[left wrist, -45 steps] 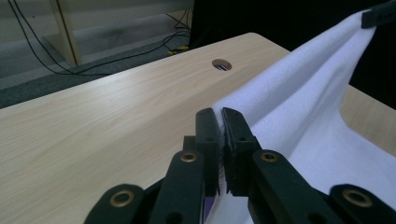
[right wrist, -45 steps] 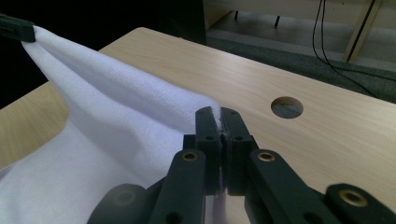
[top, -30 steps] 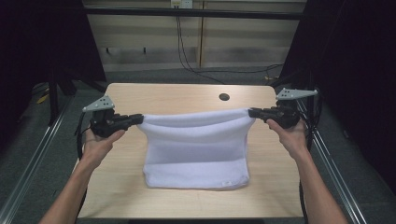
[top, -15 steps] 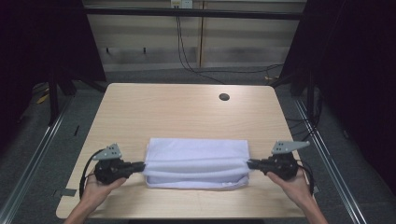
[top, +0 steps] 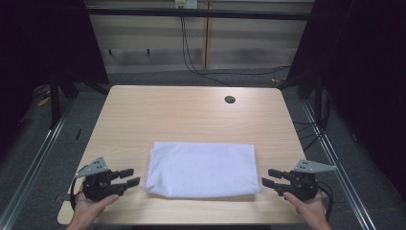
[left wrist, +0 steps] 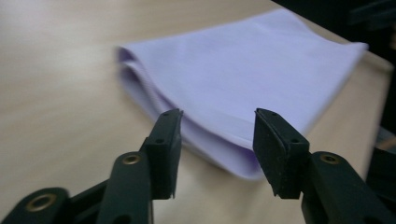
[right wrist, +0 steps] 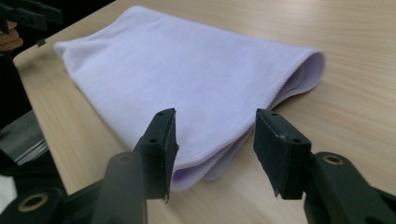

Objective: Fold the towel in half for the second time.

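1. A folded white cloth (top: 201,168) lies flat on the wooden table (top: 182,115), near the edge closest to the person and about midway between the two hands.
2. The left gripper (top: 127,176) sits just off the cloth's left end, held low over the table by the person's left hand (top: 91,208). Its jaws are spread apart and hold nothing.
3. The right gripper (top: 270,178) sits just off the cloth's right end, held by the right hand (top: 306,211). Its jaws are likewise spread and empty.
4. In the left gripper view, the cloth (left wrist: 243,79) lies beyond the parted jaws, its layered, folded edge facing them, with a gap of bare table between.
5. In the right gripper view, the cloth (right wrist: 187,70) shows stacked layers along its near edge, close in front of the parted jaws.
6. A small dark round hole (top: 230,99) sits in the table's far part, well apart from the cloth.
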A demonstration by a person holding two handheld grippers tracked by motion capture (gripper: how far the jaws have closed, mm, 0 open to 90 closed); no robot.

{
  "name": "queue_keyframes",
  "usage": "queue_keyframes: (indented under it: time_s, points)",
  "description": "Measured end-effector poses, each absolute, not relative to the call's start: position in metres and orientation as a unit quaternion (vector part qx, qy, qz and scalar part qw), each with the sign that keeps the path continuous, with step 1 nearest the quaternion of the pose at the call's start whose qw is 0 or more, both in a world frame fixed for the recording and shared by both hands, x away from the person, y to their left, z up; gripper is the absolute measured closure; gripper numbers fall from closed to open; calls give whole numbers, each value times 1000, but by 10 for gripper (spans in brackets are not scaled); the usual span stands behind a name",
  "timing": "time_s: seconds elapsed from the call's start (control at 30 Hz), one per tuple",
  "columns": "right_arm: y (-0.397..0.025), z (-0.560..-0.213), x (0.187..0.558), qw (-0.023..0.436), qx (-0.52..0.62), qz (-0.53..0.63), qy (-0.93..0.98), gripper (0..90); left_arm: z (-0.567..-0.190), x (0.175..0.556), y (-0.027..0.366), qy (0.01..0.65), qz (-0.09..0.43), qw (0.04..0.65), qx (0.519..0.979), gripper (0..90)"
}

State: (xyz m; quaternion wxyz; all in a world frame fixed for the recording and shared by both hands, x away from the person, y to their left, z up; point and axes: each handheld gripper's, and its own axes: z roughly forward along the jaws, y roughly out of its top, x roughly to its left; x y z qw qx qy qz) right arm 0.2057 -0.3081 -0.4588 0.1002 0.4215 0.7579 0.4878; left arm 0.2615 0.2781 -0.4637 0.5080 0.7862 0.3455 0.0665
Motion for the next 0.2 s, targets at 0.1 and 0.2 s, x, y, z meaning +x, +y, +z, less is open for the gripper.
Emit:
queue_keyframes:
  time_s: [0.1, 0.2]
  points:
    - [-318, -461, 210, 139, 443, 492, 736, 437, -471, 268, 286, 389, 85, 500, 769, 467]
    - [-327, -465, 214, 157, 467, 504, 709, 364, -470, 264, 289, 394, 108, 507, 759, 399]
